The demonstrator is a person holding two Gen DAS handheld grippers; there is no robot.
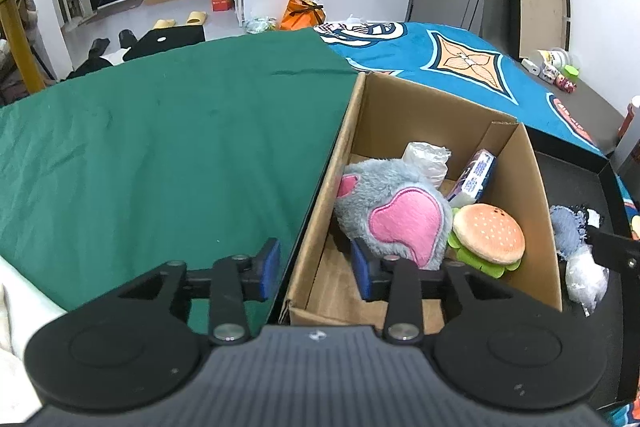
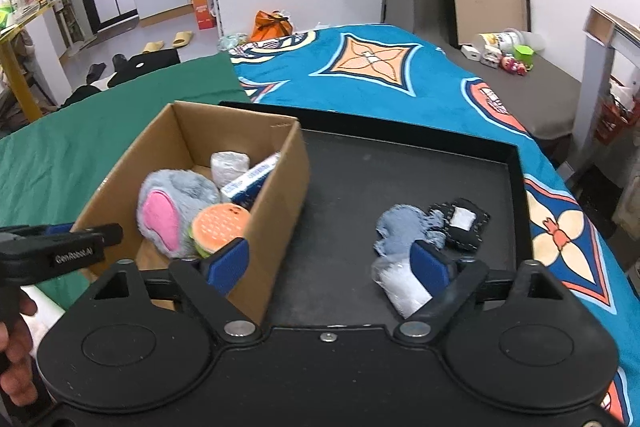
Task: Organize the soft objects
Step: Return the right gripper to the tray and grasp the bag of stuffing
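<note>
your left gripper (image 1: 316,269) straddles the brown cardboard box (image 1: 316,187) wall, jaws apart; your right gripper (image 2: 332,267), jaws apart, hovers over the black tray (image 2: 400,167), grey cloth toy (image 2: 400,227) at 1 o'clock

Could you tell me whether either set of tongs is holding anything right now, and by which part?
Nothing is held. The left tongs stand open astride the cardboard box wall, and the right tongs stand open over the black tray.
</note>
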